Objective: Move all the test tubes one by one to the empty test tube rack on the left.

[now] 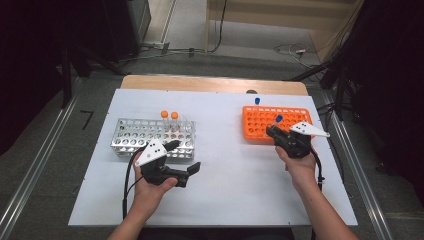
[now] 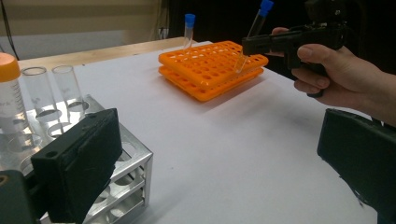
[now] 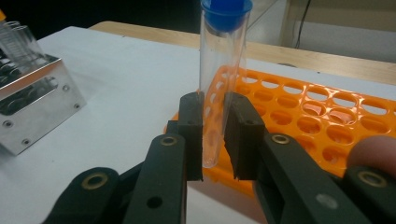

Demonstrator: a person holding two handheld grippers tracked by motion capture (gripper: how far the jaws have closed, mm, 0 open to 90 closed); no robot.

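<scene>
The right gripper (image 3: 214,135), clamped on a blue-capped tube (image 3: 219,70), carried it from the orange rack (image 3: 327,116); the wide-open, empty left gripper (image 1: 182,157) waited, and seating it in the metal rack (image 1: 135,135) presumably came next

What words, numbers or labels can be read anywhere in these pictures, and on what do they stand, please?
No text can be read in any picture.
Orange-capped tube in the metal rack: faint graduation marks and print, too blurred to read.
Blue-capped tube in the right gripper: no print visible.
</scene>
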